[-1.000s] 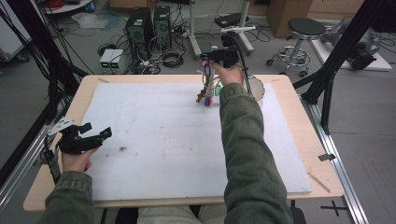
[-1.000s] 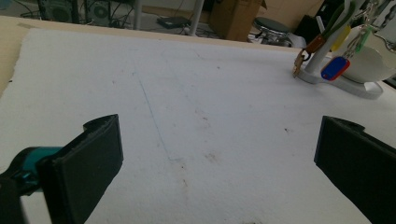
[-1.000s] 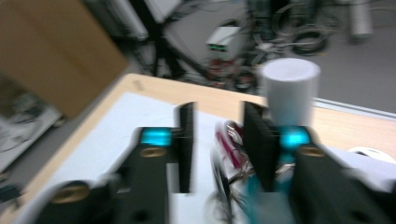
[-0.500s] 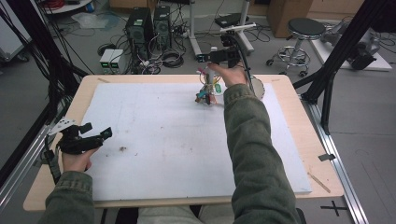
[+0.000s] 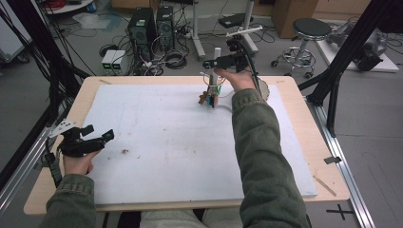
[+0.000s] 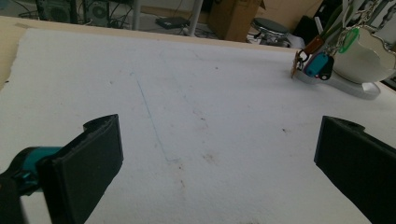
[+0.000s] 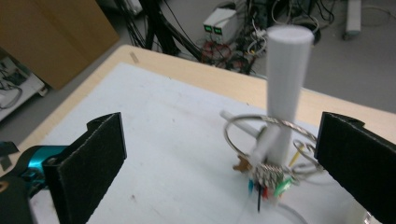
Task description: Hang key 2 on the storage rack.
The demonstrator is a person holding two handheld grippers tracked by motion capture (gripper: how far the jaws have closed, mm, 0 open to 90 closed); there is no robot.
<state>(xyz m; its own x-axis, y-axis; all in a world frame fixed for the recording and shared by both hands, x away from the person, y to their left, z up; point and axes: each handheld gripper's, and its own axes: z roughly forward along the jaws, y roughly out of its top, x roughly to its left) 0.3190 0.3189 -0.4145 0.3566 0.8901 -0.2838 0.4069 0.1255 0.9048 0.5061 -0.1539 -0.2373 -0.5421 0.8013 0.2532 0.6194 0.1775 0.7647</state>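
R gripper (image 7: 219, 154) just opened, jaws wide, nothing held; key ring (image 7: 268, 135) hangs on post (image 7: 286, 79). L gripper (image 5: 95, 138) open, idle on counter (image 5: 304, 123). Hang step looks done; next: back R away w/o snagging ring.

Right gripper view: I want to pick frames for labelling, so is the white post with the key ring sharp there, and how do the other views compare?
Right gripper view: the white post is soft at its top, the key ring blurred. Left gripper view: the near jaws are blurred, the keys fairly crisp, the white stand washed out. High view: even light, coarse detail.
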